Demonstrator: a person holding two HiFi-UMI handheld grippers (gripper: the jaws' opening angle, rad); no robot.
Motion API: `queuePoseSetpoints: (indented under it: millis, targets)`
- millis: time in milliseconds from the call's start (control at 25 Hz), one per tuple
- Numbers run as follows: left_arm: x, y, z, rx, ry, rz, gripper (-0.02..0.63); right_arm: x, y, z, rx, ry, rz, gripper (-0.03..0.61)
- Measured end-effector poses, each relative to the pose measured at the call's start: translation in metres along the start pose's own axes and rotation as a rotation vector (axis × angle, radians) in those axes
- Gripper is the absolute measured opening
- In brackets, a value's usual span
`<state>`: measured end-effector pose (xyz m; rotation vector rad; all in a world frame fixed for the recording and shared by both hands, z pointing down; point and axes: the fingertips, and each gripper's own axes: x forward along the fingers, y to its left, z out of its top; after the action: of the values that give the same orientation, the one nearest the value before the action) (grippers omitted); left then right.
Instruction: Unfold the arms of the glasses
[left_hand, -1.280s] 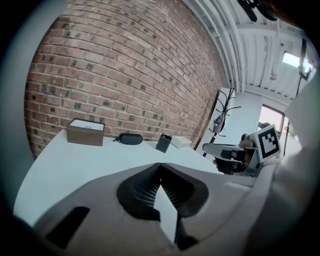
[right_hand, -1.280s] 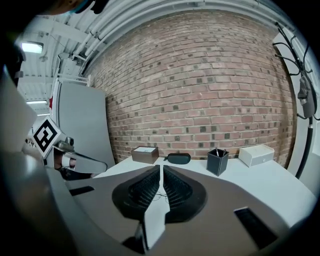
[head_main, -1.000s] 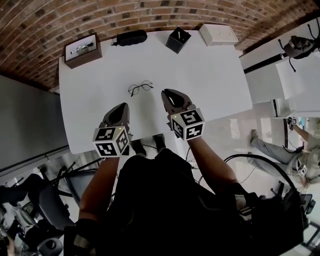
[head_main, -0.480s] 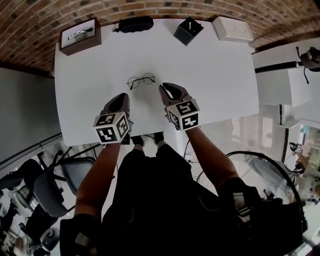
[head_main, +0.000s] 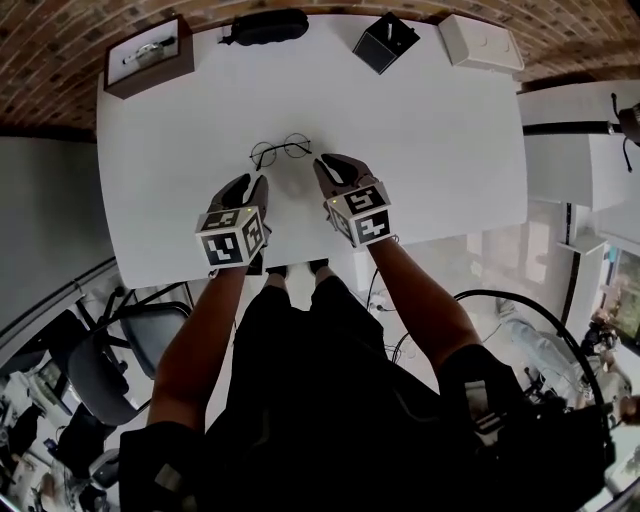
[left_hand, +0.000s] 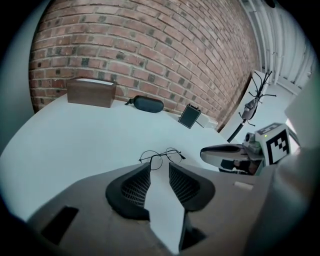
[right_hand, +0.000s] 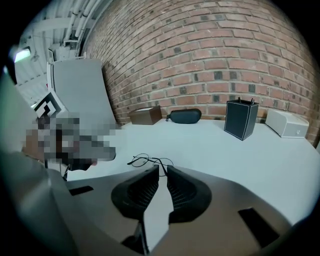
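Thin round wire glasses (head_main: 280, 151) lie crosswise just beyond both tips. Left gripper (head_main: 250, 186) opening, nothing between its jaws. Right gripper (head_main: 328, 165) pressed together, marginally nearer.

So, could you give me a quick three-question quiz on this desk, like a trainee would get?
1. True or false: the glasses rest on top of the black case.
2. What stands between the case and the white box? A: a black holder. B: a mug. C: a lamp.
3. Fill in: the wall behind the table is made of ___.
Key: 1 false; 2 A; 3 brick.
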<state>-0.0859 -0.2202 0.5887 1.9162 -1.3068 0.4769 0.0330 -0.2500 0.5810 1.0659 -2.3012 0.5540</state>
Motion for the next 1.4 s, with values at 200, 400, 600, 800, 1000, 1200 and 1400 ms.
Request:
queuePoseSetpoints:
  millis: [200,400,600,800,1000,1200,1400]
  targets:
    - [0.019,0.011,-0.007,-0.017,0.040,0.027,0.118,0.018,-0.003,-0.008,0.003,0.035,0.026,0.037]
    - [0.032,0.022,-0.015,-0.003,0.074,0.058,0.118,0.033,-0.003,-0.017,-0.016,0.075,0.033,0.040]
    - [0.041,0.025,-0.020,0.019,0.094,0.054,0.118,0.044,-0.006,-0.021,-0.032,0.093,0.026,0.040]
    - [0.045,0.024,-0.021,0.047,0.104,0.059,0.115,0.049,-0.010,-0.023,-0.069,0.110,0.003,0.040]
    - [0.044,0.024,-0.021,0.074,0.107,0.056,0.115,0.052,-0.005,-0.020,-0.079,0.106,0.006,0.040]
    - [0.045,0.020,-0.022,0.080,0.115,0.045,0.114,0.051,-0.006,-0.021,-0.074,0.111,0.007,0.040]
    - [0.047,0.021,-0.022,0.097,0.120,0.050,0.100,0.052,-0.004,-0.021,-0.089,0.113,0.013,0.040]
